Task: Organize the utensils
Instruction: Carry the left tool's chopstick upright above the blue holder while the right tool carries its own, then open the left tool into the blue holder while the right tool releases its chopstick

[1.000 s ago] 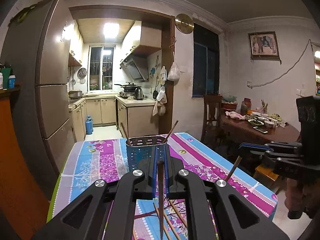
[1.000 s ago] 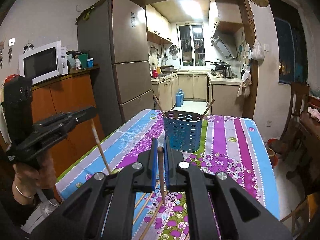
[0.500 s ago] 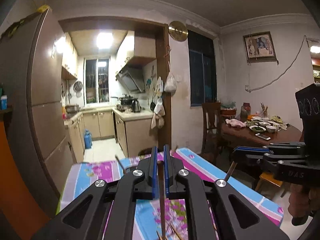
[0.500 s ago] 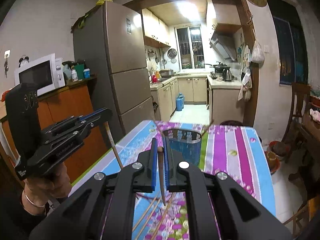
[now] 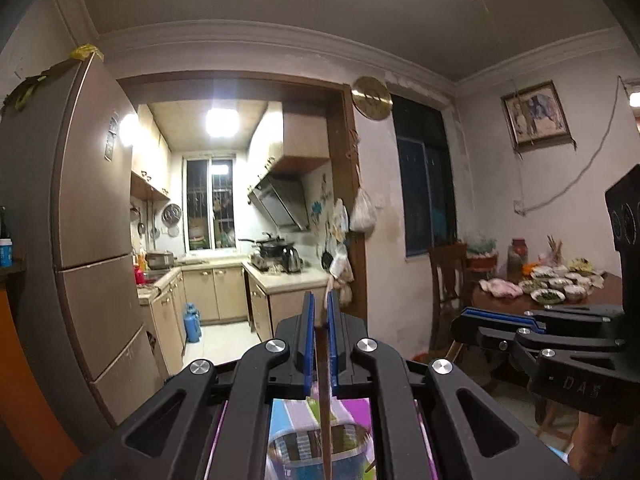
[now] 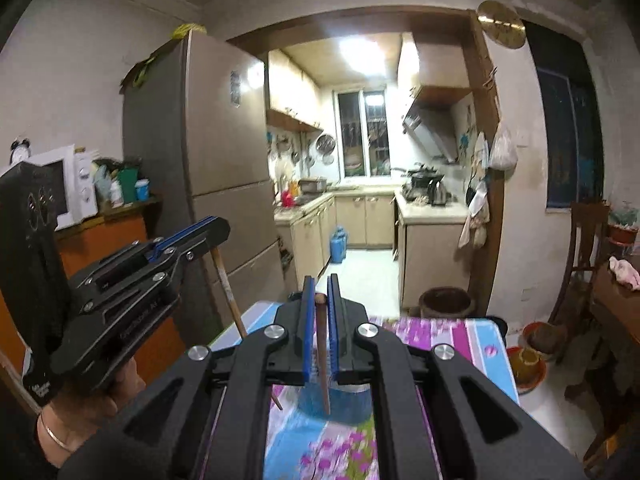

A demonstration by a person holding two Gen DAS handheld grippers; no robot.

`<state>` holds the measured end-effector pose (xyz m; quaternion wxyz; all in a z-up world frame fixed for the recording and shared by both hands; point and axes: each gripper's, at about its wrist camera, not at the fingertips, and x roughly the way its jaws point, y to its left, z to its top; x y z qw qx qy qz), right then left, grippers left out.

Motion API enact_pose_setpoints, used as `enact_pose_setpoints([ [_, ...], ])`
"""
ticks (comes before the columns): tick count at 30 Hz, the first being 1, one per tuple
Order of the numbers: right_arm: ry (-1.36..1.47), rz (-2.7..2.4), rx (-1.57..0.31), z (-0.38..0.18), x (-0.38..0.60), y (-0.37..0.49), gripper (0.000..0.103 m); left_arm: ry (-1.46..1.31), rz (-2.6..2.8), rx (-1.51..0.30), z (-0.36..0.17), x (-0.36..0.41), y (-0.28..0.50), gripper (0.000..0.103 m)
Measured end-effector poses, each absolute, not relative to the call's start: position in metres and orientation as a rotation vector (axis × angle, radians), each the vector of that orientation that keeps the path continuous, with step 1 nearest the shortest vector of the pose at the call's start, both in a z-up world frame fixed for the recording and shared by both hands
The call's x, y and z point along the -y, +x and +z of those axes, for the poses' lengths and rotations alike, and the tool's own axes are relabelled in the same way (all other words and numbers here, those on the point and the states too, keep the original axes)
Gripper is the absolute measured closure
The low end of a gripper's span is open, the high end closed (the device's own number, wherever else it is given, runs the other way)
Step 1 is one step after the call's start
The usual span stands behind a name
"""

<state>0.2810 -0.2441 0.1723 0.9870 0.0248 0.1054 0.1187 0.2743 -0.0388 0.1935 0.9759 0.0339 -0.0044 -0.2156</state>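
Observation:
My left gripper [image 5: 319, 312] is shut on a brown chopstick [image 5: 325, 408] that hangs down over the open mouth of the blue utensil holder [image 5: 320, 454] directly below. My right gripper [image 6: 319, 300] is shut on another brown chopstick [image 6: 322, 360] that points down toward the blue holder [image 6: 340, 400] just ahead. The left gripper also shows in the right wrist view [image 6: 216, 232] with its chopstick [image 6: 228, 292]. The right gripper shows in the left wrist view [image 5: 472, 326].
The holder stands on a table with a floral cloth [image 6: 460, 332]. A fridge [image 6: 224, 184] stands to the left, a kitchen doorway behind. A dining table with dishes [image 5: 552, 292] and a chair [image 5: 448, 280] are to the right.
Both grippers have moved forward and up with their chopsticks. The left one now sits over the holder's mouth; the loose chopsticks on the table have dropped out of view.

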Motion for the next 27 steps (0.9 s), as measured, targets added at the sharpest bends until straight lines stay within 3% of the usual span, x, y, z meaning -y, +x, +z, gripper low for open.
enact_pose_setpoints([
  [10,0.076,0.177,-0.194,0.153,0.250,0.357,0.098,0.057,-0.389,0.033,0.186,0.052,0.347,0.096],
  [27,0.065,0.170,-0.360,0.072,0.238,0.410,0.098,0.049,-0.382,-0.143,0.098,0.050,0.409,0.094],
])
